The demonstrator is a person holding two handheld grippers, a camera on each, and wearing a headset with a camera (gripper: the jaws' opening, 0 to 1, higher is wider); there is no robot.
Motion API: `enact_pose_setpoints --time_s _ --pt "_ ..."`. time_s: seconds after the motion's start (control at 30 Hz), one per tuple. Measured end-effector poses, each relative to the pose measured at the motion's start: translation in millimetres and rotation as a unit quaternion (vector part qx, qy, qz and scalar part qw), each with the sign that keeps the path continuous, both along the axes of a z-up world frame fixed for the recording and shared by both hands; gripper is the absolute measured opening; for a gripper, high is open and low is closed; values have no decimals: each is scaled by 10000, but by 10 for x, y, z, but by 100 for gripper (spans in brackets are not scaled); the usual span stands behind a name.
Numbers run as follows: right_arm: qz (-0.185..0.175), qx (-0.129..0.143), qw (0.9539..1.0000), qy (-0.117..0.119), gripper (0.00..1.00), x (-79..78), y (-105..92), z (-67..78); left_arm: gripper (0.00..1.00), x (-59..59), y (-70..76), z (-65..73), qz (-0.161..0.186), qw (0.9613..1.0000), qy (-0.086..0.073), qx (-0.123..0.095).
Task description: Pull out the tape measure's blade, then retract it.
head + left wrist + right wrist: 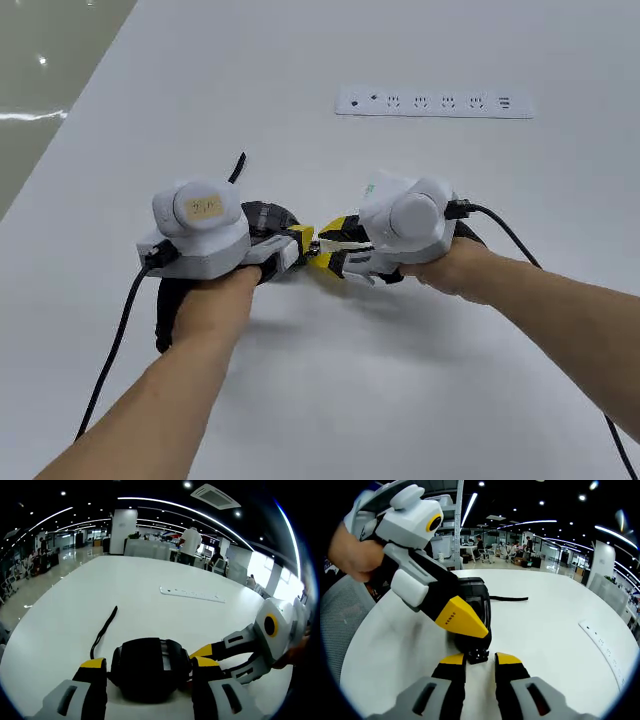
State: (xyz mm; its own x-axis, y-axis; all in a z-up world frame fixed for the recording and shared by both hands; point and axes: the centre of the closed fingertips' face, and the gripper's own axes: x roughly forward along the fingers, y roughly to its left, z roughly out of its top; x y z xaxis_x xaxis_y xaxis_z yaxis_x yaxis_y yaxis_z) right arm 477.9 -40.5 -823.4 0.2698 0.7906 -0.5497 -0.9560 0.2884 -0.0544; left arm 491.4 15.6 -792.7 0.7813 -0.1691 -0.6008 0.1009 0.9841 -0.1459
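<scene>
Head view: big white desk [300,400], with a left hand [215,300] and a right hand [455,265] resting on it, each holding a claw. Left claw [292,243] coming in from the left, right claw [328,252] from the right, yellow tips almost meeting in the middle. Black tape measure [270,215] lying on the desk on the near side, tucked inside the left claw.

Left gripper view: left claw clamped on the tape measure, one yellow-tipped jaw pressed on each side of the round black body.

Right gripper view: right claw with jaws close together and a thin gap between. Small black hook [477,656] poking out low on the tape measure, right at that gap. Cannot tell if pinched or just touching.

Thin black strap [237,167] lying flat, trailing from the tape measure toward the far side. Long white power strip [435,102] far off to the right, well apart from both claws.
</scene>
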Motion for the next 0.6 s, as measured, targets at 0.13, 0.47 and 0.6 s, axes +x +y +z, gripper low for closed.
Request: enact_pose_setpoints --time_s 0.13,0.47,0.6 --pt "-18 -20 10000 -29 23 8 -14 12 67 9 11 23 -7 10000 -34 2" --pt "-117 -75 9999 -66 30 -34 -216 69 73 -59 -26 63 -624 9979 -185 38" --pt "-204 -51 9998 -31 34 -48 -292 88 76 -92 -27 59 -846 9960 -244 181"
